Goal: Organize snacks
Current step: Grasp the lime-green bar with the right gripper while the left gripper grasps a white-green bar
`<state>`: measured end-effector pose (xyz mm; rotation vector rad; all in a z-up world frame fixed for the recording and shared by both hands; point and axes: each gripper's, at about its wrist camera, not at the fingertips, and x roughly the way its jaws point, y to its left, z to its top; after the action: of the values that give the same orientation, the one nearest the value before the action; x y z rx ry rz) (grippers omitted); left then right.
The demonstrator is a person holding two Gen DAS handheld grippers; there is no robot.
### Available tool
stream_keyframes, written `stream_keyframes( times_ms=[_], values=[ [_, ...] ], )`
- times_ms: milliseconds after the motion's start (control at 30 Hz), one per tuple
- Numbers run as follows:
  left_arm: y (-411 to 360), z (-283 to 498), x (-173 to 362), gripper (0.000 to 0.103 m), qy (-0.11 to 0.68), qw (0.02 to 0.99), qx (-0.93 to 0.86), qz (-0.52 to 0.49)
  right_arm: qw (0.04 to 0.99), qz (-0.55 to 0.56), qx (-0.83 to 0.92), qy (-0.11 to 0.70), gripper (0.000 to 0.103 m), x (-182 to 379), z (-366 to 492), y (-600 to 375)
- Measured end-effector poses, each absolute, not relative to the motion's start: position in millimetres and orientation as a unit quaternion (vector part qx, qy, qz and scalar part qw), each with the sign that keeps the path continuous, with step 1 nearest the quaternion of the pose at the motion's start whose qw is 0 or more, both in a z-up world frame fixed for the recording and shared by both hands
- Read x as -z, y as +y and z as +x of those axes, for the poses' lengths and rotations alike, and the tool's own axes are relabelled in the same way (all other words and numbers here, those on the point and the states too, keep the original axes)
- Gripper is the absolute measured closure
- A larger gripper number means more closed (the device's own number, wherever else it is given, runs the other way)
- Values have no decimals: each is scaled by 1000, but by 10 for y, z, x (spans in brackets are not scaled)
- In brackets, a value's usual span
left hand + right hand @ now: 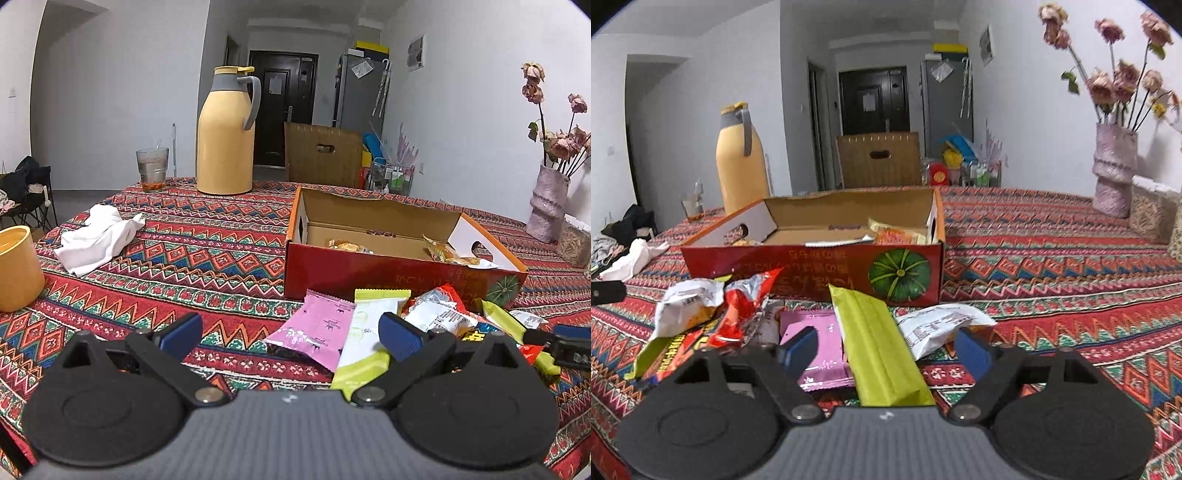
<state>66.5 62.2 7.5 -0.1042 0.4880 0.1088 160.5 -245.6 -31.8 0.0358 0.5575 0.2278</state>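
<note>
A loose pile of snack packets lies on the patterned tablecloth in front of an open red cardboard box (pixel 369 273) (pixel 812 266) that holds a few wrapped snacks (pixel 897 234). My right gripper (pixel 886 350) is open and straddles a long lime-green packet (pixel 879 347); both blue pads stand clear of its edges. A pink packet (pixel 820 350), crumpled red and white wrappers (pixel 713 310) and a white packet (pixel 938 325) lie beside it. My left gripper (pixel 291 334) is open over the pile's left edge, with a pink packet (pixel 314 332) and a green-and-white packet (pixel 365 332) just ahead of its right finger.
A yellow thermos jug (pixel 225 136), a glass (pixel 152 168), a crumpled white cloth (pixel 99 236) and a yellow cup (pixel 16 266) stand on the left of the table. A vase of dried flowers (pixel 1113 166) is at the far right. A wicker chair back (pixel 321 155) rises behind the table.
</note>
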Motion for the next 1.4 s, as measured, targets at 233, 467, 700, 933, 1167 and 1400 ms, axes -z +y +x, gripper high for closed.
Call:
stream_keyframes(
  times_ms=[233, 467, 700, 933, 1167, 1400],
  values=[
    [619, 632, -80, 0, 242, 967, -56, -49, 937, 34, -134, 320, 46, 420, 1982, -2402],
    [592, 648, -66, 0, 246, 967, -54, -49, 930, 60, -153, 330, 58, 480, 2037, -2443],
    [567, 647, -48, 0, 249, 966, -51, -46, 942, 17, -153, 299, 66, 452, 1892, -2309],
    [581, 704, -2, 0, 261, 963, -56, -38, 966, -7, -113, 231, 68, 339, 1581, -2297],
    [520, 871, 104, 0, 293, 955, -46, -9, 974, -6, -90, 210, 68, 283, 1389, -2423],
    [333, 1011, 170, 0, 310, 950, -19, 13, 974, 2, -79, 213, 68, 322, 1338, -2504]
  ],
)
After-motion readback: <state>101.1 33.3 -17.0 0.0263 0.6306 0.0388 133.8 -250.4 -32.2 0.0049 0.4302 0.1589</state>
